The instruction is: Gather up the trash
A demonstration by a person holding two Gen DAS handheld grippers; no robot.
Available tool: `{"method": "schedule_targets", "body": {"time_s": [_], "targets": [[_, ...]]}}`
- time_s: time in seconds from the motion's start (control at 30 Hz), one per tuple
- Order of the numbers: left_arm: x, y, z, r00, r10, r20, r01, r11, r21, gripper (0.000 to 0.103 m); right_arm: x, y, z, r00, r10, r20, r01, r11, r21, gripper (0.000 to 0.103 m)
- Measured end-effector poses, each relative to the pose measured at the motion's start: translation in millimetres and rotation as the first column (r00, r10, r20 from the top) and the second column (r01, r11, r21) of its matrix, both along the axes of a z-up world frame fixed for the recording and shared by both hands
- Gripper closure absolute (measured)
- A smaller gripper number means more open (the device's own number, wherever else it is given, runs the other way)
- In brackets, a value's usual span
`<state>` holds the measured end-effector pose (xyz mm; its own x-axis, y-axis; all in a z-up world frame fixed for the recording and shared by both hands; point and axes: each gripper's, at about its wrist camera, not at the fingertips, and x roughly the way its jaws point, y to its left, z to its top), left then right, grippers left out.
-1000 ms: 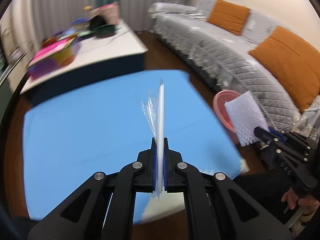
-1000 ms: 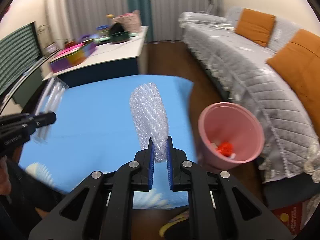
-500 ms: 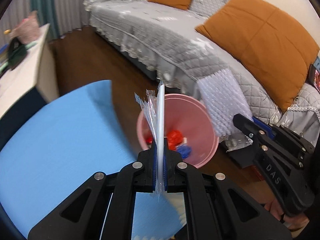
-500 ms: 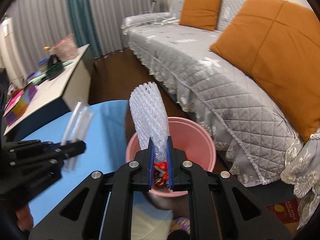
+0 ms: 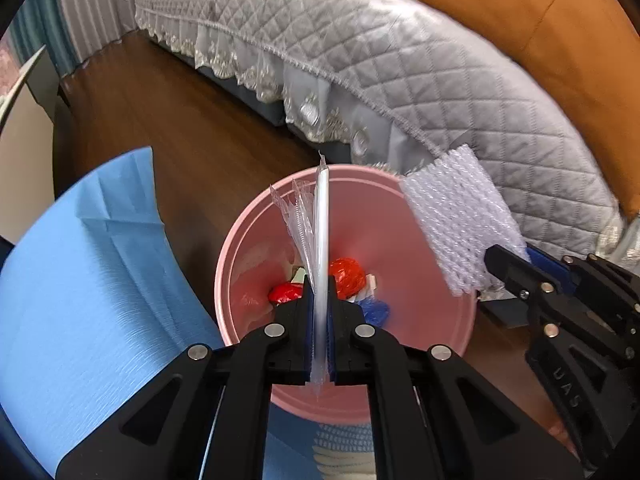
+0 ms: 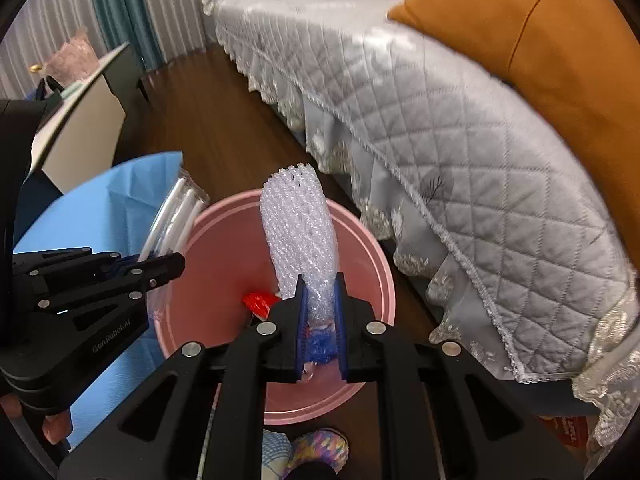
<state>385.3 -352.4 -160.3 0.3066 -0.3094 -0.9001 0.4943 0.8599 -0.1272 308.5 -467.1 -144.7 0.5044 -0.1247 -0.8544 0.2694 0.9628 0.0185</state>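
A pink bin (image 5: 240,240) stands on the floor between the blue table and the sofa, with red (image 5: 348,276) and blue (image 5: 374,310) wrappers at its bottom. My left gripper (image 5: 319,284) is shut on a clear plastic sleeve of white straws (image 5: 320,220), held over the bin's mouth. My right gripper (image 6: 320,284) is shut on a strip of bubble wrap (image 6: 298,220), also above the bin (image 6: 216,248). In the right wrist view the left gripper (image 6: 176,262) with its sleeve (image 6: 176,208) hangs over the bin's left rim. The right gripper (image 5: 496,264) and bubble wrap (image 5: 460,216) sit over the right rim.
A sofa with a grey quilted cover (image 5: 440,80) and orange cushions (image 5: 540,20) runs close behind the bin. The blue-covered table (image 5: 80,280) lies to the left, a white cabinet (image 6: 80,120) beyond it. Dark wooden floor (image 5: 180,120) lies between. A colourful slipper (image 6: 316,452) is below.
Both grippers swung away from the blue table toward the sofa and sank, tilting downward. They now hang over the pink bin, still gripping the straw sleeve and the bubble wrap.
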Motion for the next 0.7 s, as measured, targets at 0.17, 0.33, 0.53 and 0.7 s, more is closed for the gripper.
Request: {"method": "schedule_targets", "body": {"time_s": [0.17,0.33,0.53,0.7], "targets": [[14.3,0.0,-20.7,0.999,0.019,-0.035,-0.019,1.0,0.011,0.098,9.9,-4.9,-17.3,0.999,-0.007,-0.05,0.008,1.0,0.016,0.087],[20.3,3.7,-21.8,0.998,0.064,-0.017,-0.064,0.997,0.035,0.019,12.0,-6.1,-26.4,0.998,-0.017,-0.063,0.017,1.0,0.014,0.049],[23.6,13.5,-18.7,0.994,0.112,-0.015,-0.111,0.993,0.047,0.016,8.9,-4.3,-22.5,0.999,-0.02,-0.037,0.02,1.0,0.006,0.033],[4.8,23.0,8.0,0.989,0.11,0.102,-0.118,0.99,0.075,0.016,2.6,2.1,-2.6,1.0,-0.018,0.022,0.019,0.999,-0.046,0.023]]}}
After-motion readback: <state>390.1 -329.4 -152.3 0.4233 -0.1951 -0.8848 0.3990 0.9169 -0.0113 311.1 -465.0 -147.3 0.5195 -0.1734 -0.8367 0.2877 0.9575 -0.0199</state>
